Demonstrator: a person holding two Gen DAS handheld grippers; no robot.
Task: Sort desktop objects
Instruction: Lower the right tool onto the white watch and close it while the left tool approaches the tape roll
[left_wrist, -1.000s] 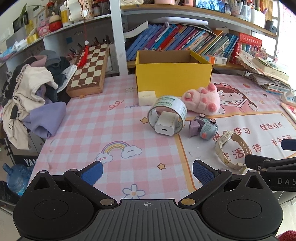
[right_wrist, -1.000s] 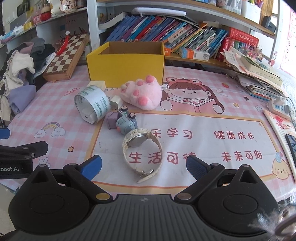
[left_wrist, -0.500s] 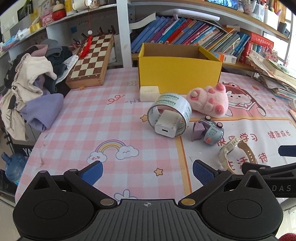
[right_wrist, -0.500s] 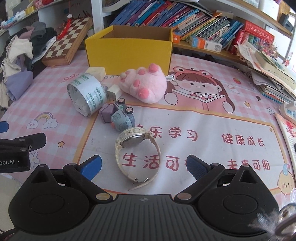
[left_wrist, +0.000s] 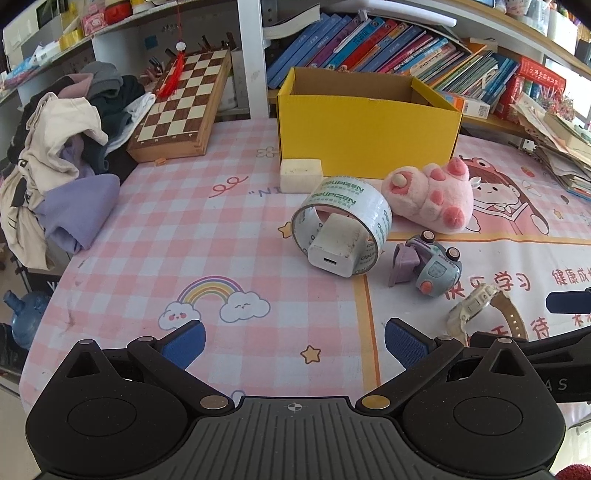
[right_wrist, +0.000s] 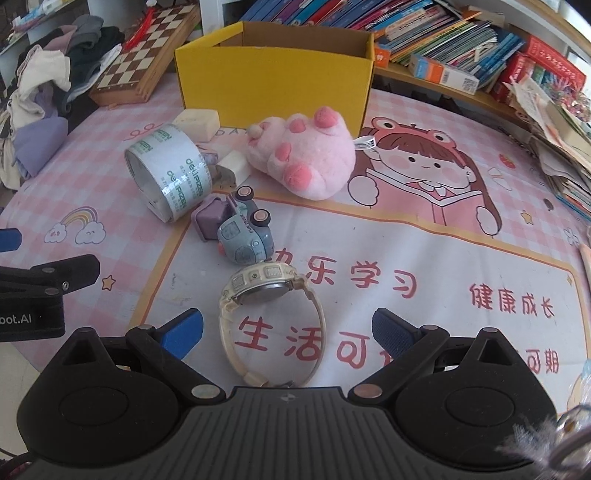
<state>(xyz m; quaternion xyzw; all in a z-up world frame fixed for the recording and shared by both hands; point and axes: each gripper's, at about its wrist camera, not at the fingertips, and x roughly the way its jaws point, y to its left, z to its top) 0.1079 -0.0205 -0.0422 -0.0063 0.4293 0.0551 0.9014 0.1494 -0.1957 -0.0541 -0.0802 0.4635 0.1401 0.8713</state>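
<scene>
Wristwatch (right_wrist: 271, 317) strap's near end cut off behind right gripper (right_wrist: 287, 332) body. Jaws spread wide, empty, straddling the watch on the tablecloth (right_wrist: 424, 236). Left gripper (left_wrist: 294, 341) equally wide, empty, over bare cloth.

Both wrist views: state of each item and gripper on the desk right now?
Yellow box: open top, upright, contents not visible.
Tape roll: on edge, white charger poking through its core.
Pink plush paw: lying on the mat.
Toy car: tipped over.
Watch: strap looped, between the right gripper's fingers.
Left gripper: open, empty.
Right gripper: open, straddling the watch.
</scene>
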